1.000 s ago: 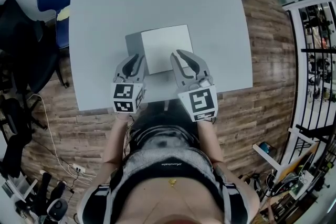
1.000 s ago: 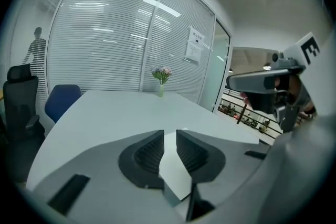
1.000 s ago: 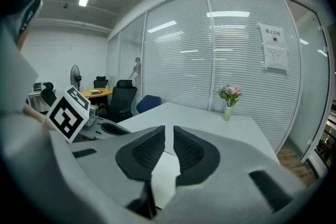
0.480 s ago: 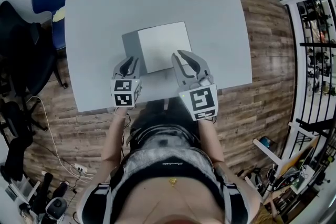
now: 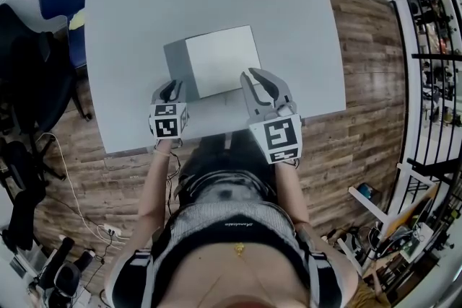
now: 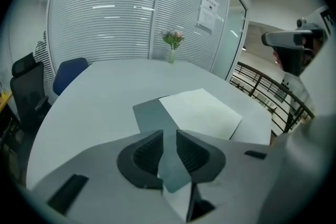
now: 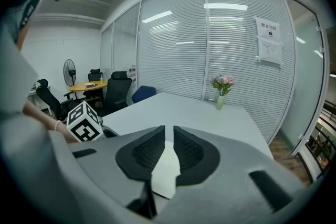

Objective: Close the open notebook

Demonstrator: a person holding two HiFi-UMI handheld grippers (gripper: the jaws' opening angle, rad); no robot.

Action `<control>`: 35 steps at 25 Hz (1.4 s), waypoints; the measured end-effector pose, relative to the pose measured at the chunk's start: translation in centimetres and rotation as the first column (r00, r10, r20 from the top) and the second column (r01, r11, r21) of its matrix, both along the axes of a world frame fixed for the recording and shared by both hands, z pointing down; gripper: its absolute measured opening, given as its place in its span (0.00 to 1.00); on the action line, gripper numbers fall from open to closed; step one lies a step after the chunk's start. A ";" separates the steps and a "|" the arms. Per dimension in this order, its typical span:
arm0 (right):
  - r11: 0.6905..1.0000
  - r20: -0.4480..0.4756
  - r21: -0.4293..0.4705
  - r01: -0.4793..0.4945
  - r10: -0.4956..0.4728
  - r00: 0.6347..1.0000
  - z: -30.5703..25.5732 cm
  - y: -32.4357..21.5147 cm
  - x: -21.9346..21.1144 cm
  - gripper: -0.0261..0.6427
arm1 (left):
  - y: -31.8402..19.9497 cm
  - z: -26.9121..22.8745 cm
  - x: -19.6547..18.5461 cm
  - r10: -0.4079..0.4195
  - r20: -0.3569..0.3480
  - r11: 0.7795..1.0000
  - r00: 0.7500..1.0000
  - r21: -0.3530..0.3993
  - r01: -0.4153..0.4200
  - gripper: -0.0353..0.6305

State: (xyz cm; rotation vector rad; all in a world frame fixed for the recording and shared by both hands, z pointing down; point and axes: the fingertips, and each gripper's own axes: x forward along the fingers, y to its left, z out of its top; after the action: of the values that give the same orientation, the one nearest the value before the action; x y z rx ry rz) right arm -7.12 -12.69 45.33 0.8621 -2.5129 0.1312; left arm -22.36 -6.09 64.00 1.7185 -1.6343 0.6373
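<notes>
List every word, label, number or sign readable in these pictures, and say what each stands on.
No text can be read for certain.
Notice on the glass wall: heading and print too small to read.
Shirt: a short printed line, blurred.
Cubes on left gripper and right gripper: square markers only, no letters.
Notebook: white page, no writing visible.

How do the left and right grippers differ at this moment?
The left gripper points at the grey cover; the right gripper points at the white page. In the head view the left gripper looks smaller than the right gripper, so it is likely nearer the table. Both have jaws slightly apart, holding nothing.
</notes>
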 end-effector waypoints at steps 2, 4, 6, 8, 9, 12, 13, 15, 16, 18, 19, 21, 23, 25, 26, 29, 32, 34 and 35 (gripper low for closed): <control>1.000 -0.002 0.003 -0.004 0.004 1.000 0.1 0.0 0.3 0.11 | 0.3 0.6 -0.4 -0.028 -0.011 0.999 1.000 -0.019 0.028 0.15; 1.000 -0.001 -0.001 -0.007 0.007 1.000 0.3 0.1 0.6 0.11 | 0.6 1.2 -0.9 -0.055 -0.024 0.998 0.998 -0.036 0.054 0.15; 1.000 0.000 -0.006 -0.011 0.011 1.000 0.3 0.1 0.9 0.11 | 0.9 1.9 -1.0 -0.082 -0.059 0.995 0.995 -0.058 0.078 0.16; 1.000 -0.003 -0.009 -0.015 0.015 1.000 0.3 0.1 1.2 0.11 | 1.2 2.5 -1.2 -0.117 -0.098 0.991 0.988 -0.079 0.109 0.17; 1.000 -0.004 -0.010 -0.016 0.016 1.000 0.3 0.1 1.3 0.11 | 1.3 2.8 -1.4 -0.135 -0.111 0.988 0.985 -0.086 0.126 0.17; 1.000 -0.005 -0.013 -0.021 0.021 1.000 0.4 -0.2 1.6 0.11 | 1.4 3.4 -2.1 -0.176 -0.128 0.981 0.976 -0.104 0.163 0.19; 1.000 -0.004 -0.014 -0.024 0.024 1.000 0.4 -0.3 1.7 0.11 | 1.4 3.7 -2.2 -0.182 -0.131 0.979 0.974 -0.114 0.167 0.20; 1.000 -0.004 -0.012 -0.029 0.029 1.000 0.3 -0.6 2.0 0.11 | 1.4 4.2 -2.3 -0.189 -0.137 0.976 0.972 -0.133 0.171 0.22; 0.999 -0.004 -0.010 -0.032 0.032 0.999 0.2 -0.6 2.1 0.11 | 1.4 4.4 -2.2 -0.193 -0.140 0.975 0.971 -0.139 0.174 0.22; 0.999 -0.002 -0.009 -0.037 0.037 0.999 0.1 -0.7 2.4 0.11 | 1.4 4.7 -2.2 -0.204 -0.151 0.972 0.967 -0.149 0.182 0.23; 0.999 -0.001 -0.010 -0.041 0.041 0.999 0.0 -0.7 2.6 0.11 | 1.4 4.8 -2.1 -0.212 -0.157 0.970 0.965 -0.152 0.189 0.24; 0.999 -0.001 -0.011 -0.047 0.047 0.999 0.0 -0.8 3.0 0.11 | 1.3 4.9 -2.1 -0.224 -0.162 0.968 0.961 -0.153 0.200 0.24; 0.998 0.001 -0.016 -0.053 0.053 0.999 0.1 -0.7 3.3 0.11 | 1.3 4.9 -1.9 -0.225 -0.161 0.968 0.961 -0.153 0.201 0.24; 0.998 0.005 -0.025 -0.058 0.058 0.998 0.2 -0.6 3.6 0.11 | 1.3 4.9 -1.5 -0.220 -0.158 0.969 0.963 -0.152 0.196 0.26; 0.998 0.005 -0.029 -0.059 0.059 0.998 0.3 -0.6 3.7 0.11 | 1.3 4.9 -1.3 -0.218 -0.160 0.969 0.963 -0.152 0.194 0.26; 0.998 0.005 -0.027 -0.057 0.057 0.998 0.4 -0.7 3.6 0.11 | 1.3 5.4 -1.1 -0.236 -0.231 0.967 0.944 -0.149 0.205 0.26; 0.998 0.012 -0.021 -0.055 0.056 0.998 0.2 -1.0 3.6 0.11 | 1.4 5.4 -1.2 -0.260 -0.302 0.964 0.917 -0.135 0.229 0.26; 0.998 0.016 -0.020 -0.055 0.055 0.998 0.1 -1.2 3.7 0.11 | 1.4 5.0 -1.4 -0.258 -0.324 0.966 0.910 -0.117 0.232 0.26; 0.998 0.018 -0.019 -0.054 0.055 0.998 0.0 -1.3 3.7 0.11 | 1.3 4.8 -1.4 -0.256 -0.338 0.967 0.906 -0.106 0.233 0.26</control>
State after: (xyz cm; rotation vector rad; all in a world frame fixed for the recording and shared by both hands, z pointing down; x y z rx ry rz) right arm -3.41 -13.99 45.34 0.9261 -2.5019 0.1807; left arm -23.79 -4.77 68.81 1.4500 -1.5215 0.2408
